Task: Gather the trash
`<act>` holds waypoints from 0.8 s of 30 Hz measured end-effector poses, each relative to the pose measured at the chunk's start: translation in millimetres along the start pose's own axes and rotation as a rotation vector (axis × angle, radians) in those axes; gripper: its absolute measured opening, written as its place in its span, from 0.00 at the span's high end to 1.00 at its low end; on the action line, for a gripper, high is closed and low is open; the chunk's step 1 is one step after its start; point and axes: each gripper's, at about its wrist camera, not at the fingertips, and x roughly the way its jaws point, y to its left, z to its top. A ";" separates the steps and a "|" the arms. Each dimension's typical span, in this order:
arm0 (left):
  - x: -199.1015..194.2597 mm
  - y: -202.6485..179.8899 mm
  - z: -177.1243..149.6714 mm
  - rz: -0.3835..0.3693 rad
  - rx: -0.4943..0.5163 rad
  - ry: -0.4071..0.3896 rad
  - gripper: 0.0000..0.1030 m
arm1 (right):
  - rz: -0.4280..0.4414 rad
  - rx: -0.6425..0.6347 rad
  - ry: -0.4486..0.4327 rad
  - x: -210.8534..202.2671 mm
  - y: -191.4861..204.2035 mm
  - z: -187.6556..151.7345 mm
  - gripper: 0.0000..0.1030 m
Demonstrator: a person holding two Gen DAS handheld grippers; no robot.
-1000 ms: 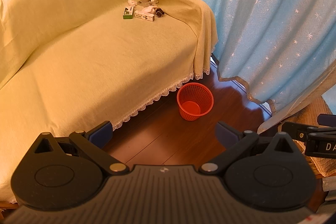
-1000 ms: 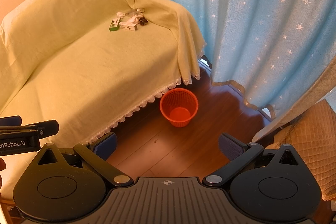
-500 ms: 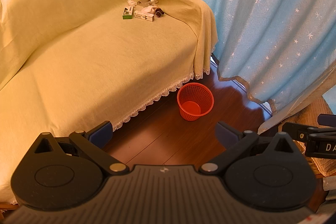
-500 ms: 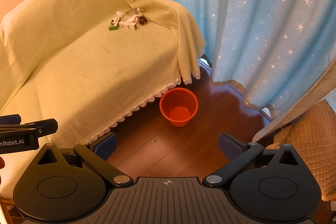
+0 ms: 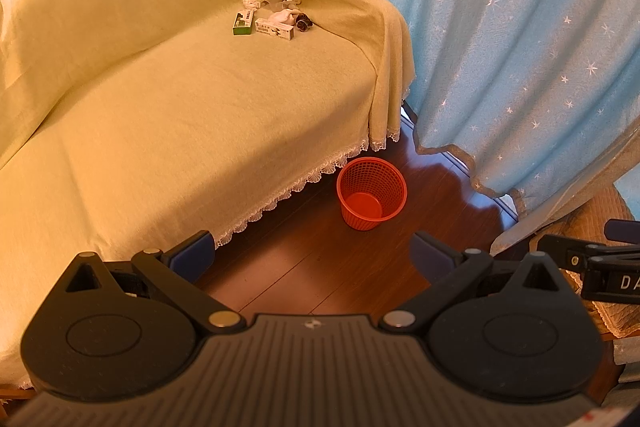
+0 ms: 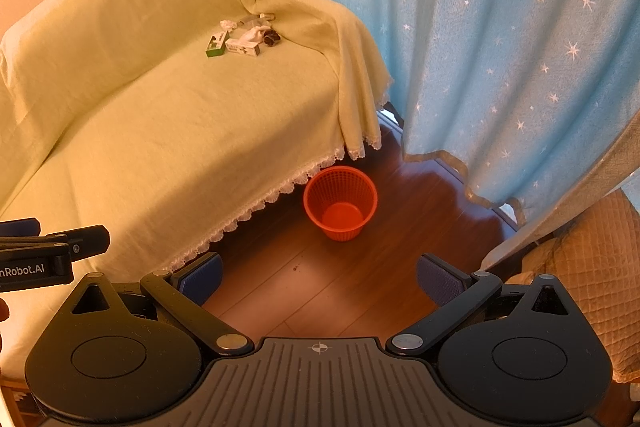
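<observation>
A small heap of trash (image 5: 272,17) lies at the far end of the sofa seat: a green-and-white box (image 5: 243,22), a white carton (image 5: 274,28), crumpled white paper and a dark wad (image 5: 304,23). The right wrist view shows the same trash (image 6: 244,39). An orange mesh basket (image 5: 372,193) (image 6: 340,202) stands empty on the wooden floor by the sofa's corner. My left gripper (image 5: 310,257) is open and empty, well short of the basket. My right gripper (image 6: 318,277) is open and empty too, beside the left one.
A yellow cover with a lace hem drapes the sofa (image 5: 180,107). Blue star-print curtains (image 5: 500,47) hang to the floor on the right. A quilted tan cushion (image 6: 592,267) sits at the right edge. Bare wooden floor (image 6: 320,287) lies between me and the basket.
Both views have barely shifted; the right gripper has drifted slightly, so the basket sits a little lower left. Both grippers stay open.
</observation>
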 end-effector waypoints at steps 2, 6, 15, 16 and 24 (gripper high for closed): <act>1.1 0.1 0.4 0.002 -0.003 0.001 0.01 | 0.001 0.002 0.000 -0.2 -0.2 0.0 0.02; 1.9 1.2 0.5 0.002 -0.007 0.002 0.01 | 0.001 0.002 0.002 1.5 -1.1 0.2 0.02; 5.0 3.6 1.5 0.005 -0.019 0.008 0.01 | 0.000 0.003 0.007 3.4 -1.6 0.2 0.02; 5.3 4.2 1.9 0.006 -0.020 0.008 0.01 | 0.000 0.003 0.008 4.0 -1.8 -0.3 0.02; 7.7 6.4 5.1 0.007 -0.030 0.012 0.01 | -0.001 -0.003 0.017 7.6 -1.3 0.1 0.02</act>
